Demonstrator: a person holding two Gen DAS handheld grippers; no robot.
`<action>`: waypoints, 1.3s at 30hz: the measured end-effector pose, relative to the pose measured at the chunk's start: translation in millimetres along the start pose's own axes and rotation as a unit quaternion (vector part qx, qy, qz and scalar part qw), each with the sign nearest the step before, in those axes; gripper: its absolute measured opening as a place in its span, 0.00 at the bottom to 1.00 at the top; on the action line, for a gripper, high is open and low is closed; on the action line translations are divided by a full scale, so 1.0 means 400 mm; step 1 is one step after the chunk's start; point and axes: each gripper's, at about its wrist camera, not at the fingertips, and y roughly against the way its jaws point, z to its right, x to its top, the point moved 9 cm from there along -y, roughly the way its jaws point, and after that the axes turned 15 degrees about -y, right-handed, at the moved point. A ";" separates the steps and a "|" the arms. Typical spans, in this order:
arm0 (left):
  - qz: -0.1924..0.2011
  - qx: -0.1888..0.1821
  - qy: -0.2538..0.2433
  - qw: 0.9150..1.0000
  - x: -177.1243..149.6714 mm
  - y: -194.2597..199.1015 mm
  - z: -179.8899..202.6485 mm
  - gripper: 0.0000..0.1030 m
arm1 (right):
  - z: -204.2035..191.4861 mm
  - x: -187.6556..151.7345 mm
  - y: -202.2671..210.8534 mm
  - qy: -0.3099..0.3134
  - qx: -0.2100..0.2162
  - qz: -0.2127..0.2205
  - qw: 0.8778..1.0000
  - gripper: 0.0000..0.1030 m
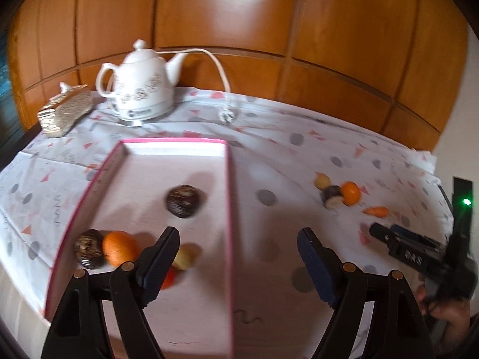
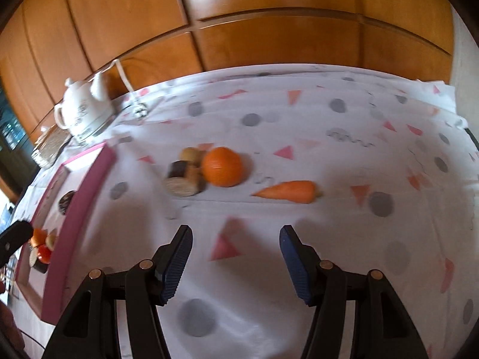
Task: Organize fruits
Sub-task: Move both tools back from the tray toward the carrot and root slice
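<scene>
A pink-rimmed white tray [image 1: 228, 179] lies on the patterned cloth. In it are a dark round fruit [image 1: 183, 201], another dark fruit [image 1: 89, 249], an orange [image 1: 119, 248], a pale fruit [image 1: 186, 258] and a red one [image 1: 168, 278]. My left gripper [image 1: 238, 258] is open and empty over the tray's right rim. On the cloth to the right lie an orange [image 2: 222, 166], a dark-and-pale cut piece [image 2: 182, 179], a small pale fruit [image 2: 190, 154] and a carrot [image 2: 289, 191]. My right gripper [image 2: 236, 254] is open and empty, short of the carrot; it also shows in the left wrist view [image 1: 377, 231].
A white teapot-style kettle [image 1: 140, 85] with a cord and plug [image 1: 227, 116] stands at the back left, next to a patterned tissue box [image 1: 64, 110]. A wooden panelled wall [image 1: 269, 30] runs behind the table. The tray's edge shows at left in the right wrist view [image 2: 79, 197].
</scene>
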 end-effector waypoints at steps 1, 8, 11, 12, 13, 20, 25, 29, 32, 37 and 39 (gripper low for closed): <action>-0.001 -0.005 -0.002 1.000 0.000 -0.003 0.010 0.79 | 0.010 0.005 0.000 -0.003 -0.003 0.002 1.000 0.60; -0.021 -0.044 -0.033 0.998 -0.018 -0.033 0.098 0.79 | 0.065 0.039 -0.011 -0.020 -0.024 0.007 0.999 0.60; -0.028 -0.055 -0.042 0.997 -0.029 -0.046 0.123 0.79 | 0.077 0.051 -0.025 -0.023 -0.030 0.004 0.999 0.60; -0.031 -0.059 -0.043 0.997 -0.032 -0.050 0.129 0.79 | 0.082 0.055 -0.029 -0.024 -0.032 0.003 0.999 0.60; -0.034 -0.062 -0.043 0.997 -0.035 -0.053 0.135 0.79 | 0.083 0.060 -0.035 -0.024 -0.032 0.002 0.999 0.60; -0.036 -0.078 -0.050 0.995 -0.040 -0.060 0.158 0.79 | 0.082 0.104 -0.087 0.010 -0.042 -0.010 0.999 0.60; -0.037 -0.085 -0.051 0.994 -0.043 -0.065 0.166 0.79 | 0.075 0.119 -0.121 0.026 -0.025 -0.033 0.999 0.60; -0.042 -0.088 -0.052 0.994 -0.046 -0.073 0.172 0.79 | 0.060 0.092 -0.112 0.037 0.002 -0.057 0.998 0.60; -0.045 -0.089 -0.052 0.994 -0.048 -0.080 0.175 0.79 | 0.048 0.059 -0.091 0.044 0.021 -0.073 0.996 0.60; -0.048 -0.090 -0.050 0.994 -0.049 -0.084 0.178 0.79 | 0.044 0.045 -0.064 0.067 0.009 -0.050 0.996 0.60; -0.046 -0.090 -0.050 0.994 -0.047 -0.083 0.179 0.79 | 0.052 0.053 -0.075 0.068 -0.003 -0.047 0.997 0.59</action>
